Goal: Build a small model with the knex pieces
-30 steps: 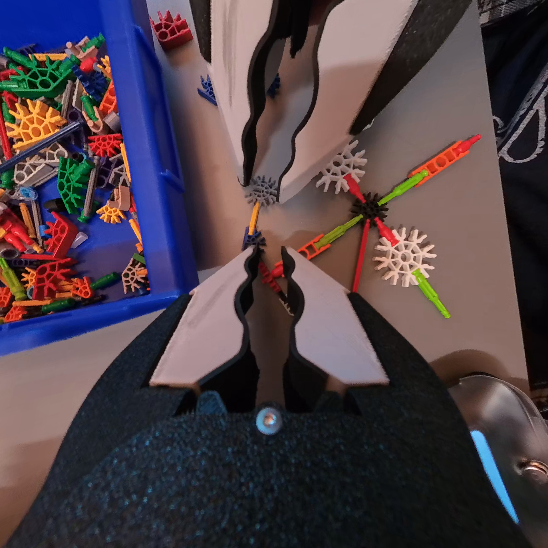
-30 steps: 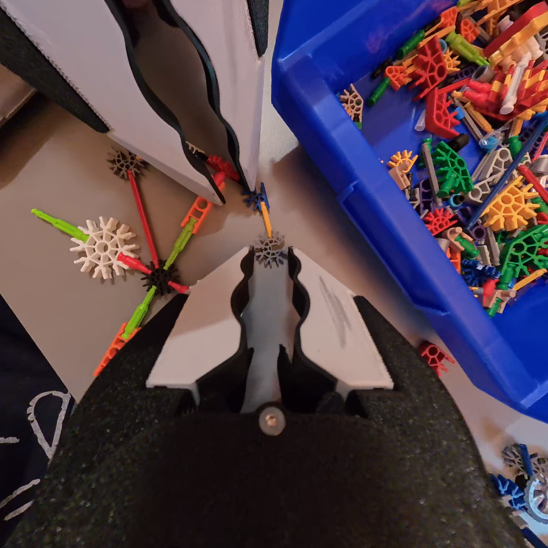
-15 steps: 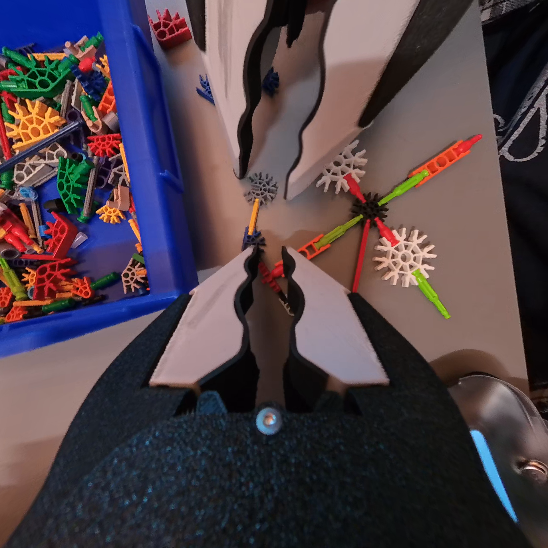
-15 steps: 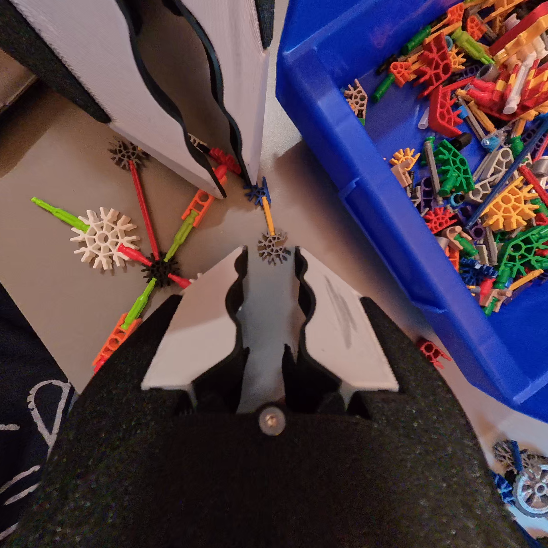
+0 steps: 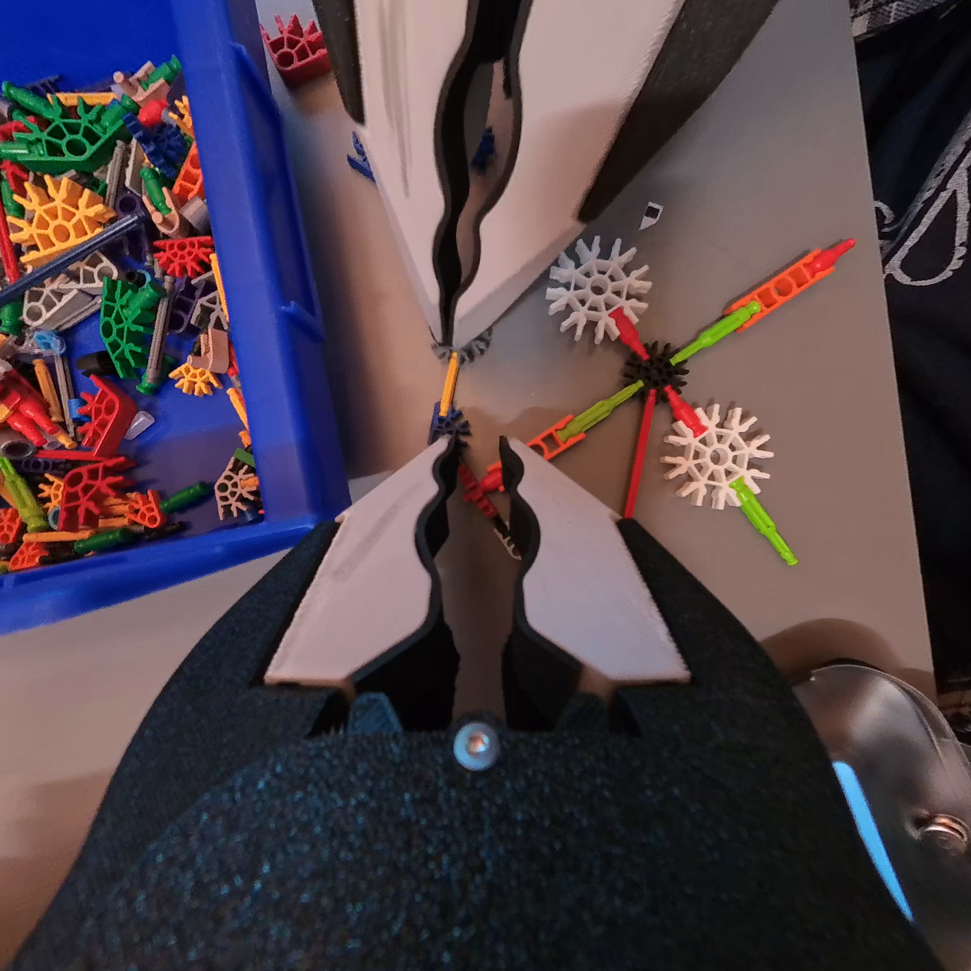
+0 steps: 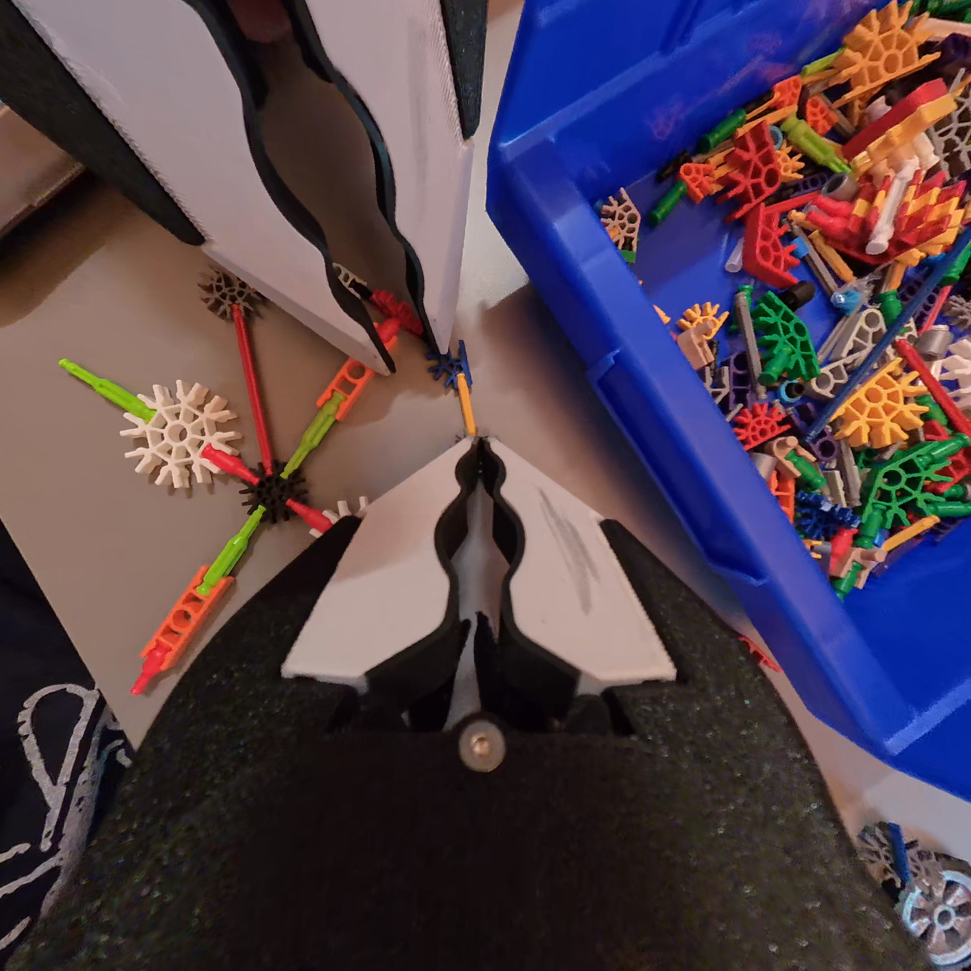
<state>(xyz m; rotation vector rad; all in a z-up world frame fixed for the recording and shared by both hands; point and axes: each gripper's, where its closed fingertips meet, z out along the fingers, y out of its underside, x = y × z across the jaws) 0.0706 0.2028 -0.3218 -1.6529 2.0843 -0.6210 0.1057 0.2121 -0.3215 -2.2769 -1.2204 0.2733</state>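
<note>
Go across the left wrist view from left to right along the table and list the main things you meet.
blue bin of mixed building pieces → yellow rod between a grey connector and a blue connector → black hub with red and green rods → white snowflake connector → orange connector.

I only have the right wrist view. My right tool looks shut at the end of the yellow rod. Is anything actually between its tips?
Observer: Yes. The left wrist view shows the right tool shut on a grey spoked connector at the end of the yellow rod.
Operator: What is hidden behind it, near the black hub?
Observer: A whole white snowflake connector, joined to that hub by a short red rod.
Operator: And the red sliver at my right edge?
Observer: A red notched connector, lying on the table just outside the blue bin.
</note>
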